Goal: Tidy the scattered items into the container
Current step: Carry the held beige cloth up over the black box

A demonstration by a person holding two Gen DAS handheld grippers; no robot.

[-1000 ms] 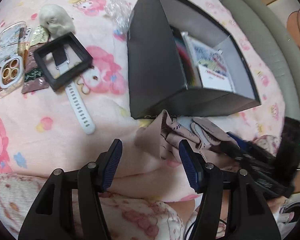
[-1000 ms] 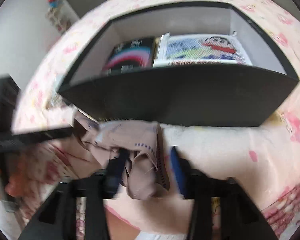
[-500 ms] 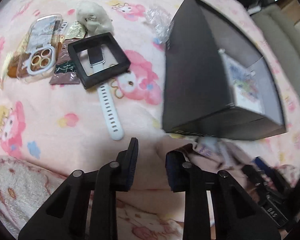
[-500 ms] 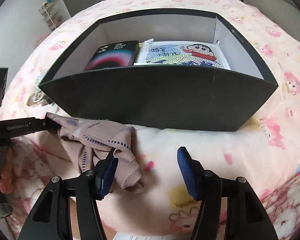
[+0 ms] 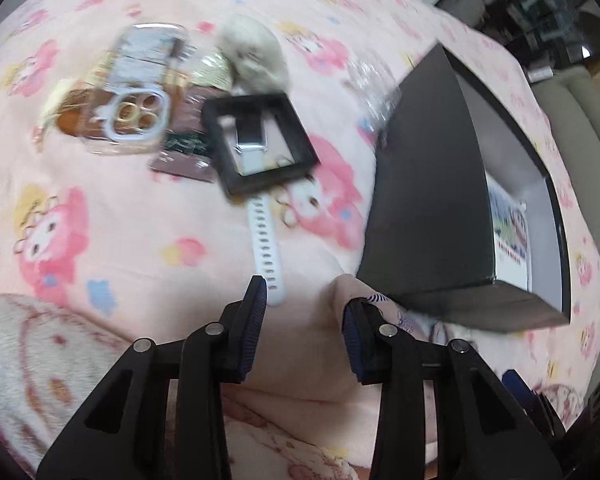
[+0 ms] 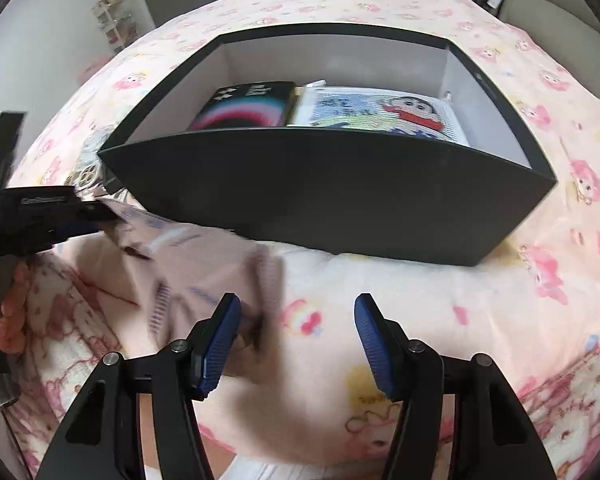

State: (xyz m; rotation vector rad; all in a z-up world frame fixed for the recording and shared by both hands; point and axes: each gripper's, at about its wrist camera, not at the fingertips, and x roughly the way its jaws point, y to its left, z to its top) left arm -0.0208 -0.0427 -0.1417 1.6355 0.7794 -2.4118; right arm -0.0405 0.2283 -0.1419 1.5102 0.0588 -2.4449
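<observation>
2 grippers tilted down | left gripper (image 5: 304,312) opening, empty | right gripper (image 6: 296,332) apart

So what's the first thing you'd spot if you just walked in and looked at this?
Probably the big black box sitting open in the middle of the pink cartoon blanket, with a cartoon-boy picture and a dark packet lying inside. Next, the crumpled beige cloth on the blanket just in front of the box, and the jumble further left: a white watch strap, a black square frame and a clear phone case.
</observation>
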